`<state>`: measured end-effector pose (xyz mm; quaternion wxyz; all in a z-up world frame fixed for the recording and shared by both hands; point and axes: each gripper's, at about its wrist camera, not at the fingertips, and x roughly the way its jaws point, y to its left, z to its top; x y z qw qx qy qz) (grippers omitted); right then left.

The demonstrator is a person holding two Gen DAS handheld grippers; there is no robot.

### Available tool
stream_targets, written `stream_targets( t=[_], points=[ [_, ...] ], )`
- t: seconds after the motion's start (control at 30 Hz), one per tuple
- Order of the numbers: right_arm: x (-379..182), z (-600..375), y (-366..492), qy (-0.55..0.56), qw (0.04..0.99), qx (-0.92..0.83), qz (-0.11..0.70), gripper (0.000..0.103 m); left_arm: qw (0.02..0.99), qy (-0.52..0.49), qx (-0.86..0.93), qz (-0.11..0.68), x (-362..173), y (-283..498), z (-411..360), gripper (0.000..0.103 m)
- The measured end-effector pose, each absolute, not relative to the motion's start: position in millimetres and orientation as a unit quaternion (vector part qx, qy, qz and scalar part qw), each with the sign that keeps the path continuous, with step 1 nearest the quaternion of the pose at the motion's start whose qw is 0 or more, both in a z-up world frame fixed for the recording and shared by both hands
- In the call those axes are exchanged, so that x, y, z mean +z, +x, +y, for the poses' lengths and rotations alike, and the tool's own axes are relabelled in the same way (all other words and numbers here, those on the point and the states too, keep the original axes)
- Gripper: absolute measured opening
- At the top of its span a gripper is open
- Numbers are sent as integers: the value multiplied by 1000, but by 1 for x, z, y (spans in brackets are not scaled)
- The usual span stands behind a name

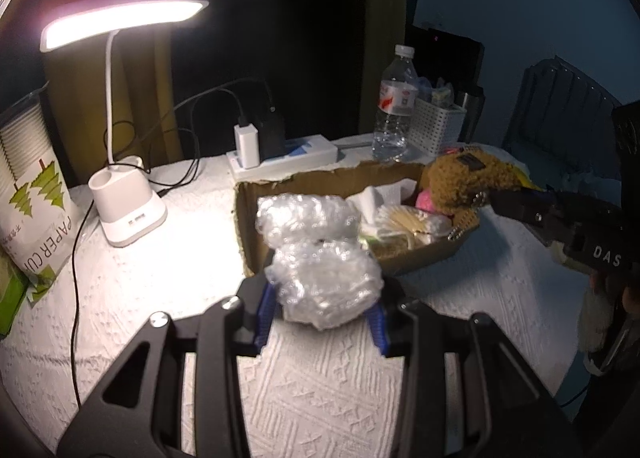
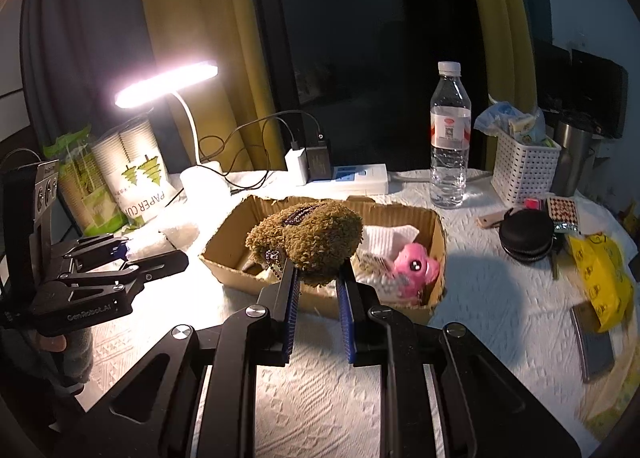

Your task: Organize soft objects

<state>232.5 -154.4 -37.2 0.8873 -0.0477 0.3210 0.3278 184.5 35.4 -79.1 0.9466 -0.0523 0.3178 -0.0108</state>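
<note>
— What's the left gripper (image 1: 322, 304) got?

— A crumpled wad of bubble wrap (image 1: 320, 250), pinched between the blue pads. The jaws are closed in on it, and it sits at the near edge of the cardboard box (image 1: 250, 218), bulging up over the rim.

— And the right gripper (image 2: 318, 278)?

— Narrowed onto a brown fuzzy plush (image 2: 310, 242) with a bead chain dangling. It holds the plush above the box, over its near wall.

— Anything in the box?

— A pink plush (image 2: 412, 270) toward four o'clock inside it, and a white tissue pack (image 2: 386, 238) behind that.

— The rest of the desk (image 1: 320, 378)?

— A lit lamp (image 1: 120, 14) at ten o'clock, a water bottle (image 2: 450, 138) at one o'clock, a white basket (image 2: 522, 170) just beside it, and a yellow bag (image 2: 600, 274) out at three.
</note>
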Motion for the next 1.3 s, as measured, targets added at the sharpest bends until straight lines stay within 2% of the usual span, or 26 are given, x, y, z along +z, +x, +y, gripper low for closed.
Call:
stream_targets(
  t=[0.67,0.73,0.8,0.87,0.9,0.93,1.3],
  points=[
    [-53,-126,288,-47,873,353,334,20,937,-69,-11,343,-99,248,44,41],
    [-56,-123,294,-48,870,356,337,20,935,-70,-11,348,-103,253,44,44],
    [-62,-118,301,-44,866,363,341,21,933,-73,-14,351,-107,257,45,62],
    [-71,-112,309,-44,857,368,357,34,932,-76,-16,354,-110,259,45,71],
    [-79,-108,313,-48,853,362,372,45,932,-76,-15,355,-111,260,45,71],
    [-84,-107,316,-49,854,355,378,46,931,-76,-14,356,-112,260,46,71],
    [-83,-109,305,-49,855,351,379,46,936,-75,-11,343,-102,248,47,73]
  ],
)
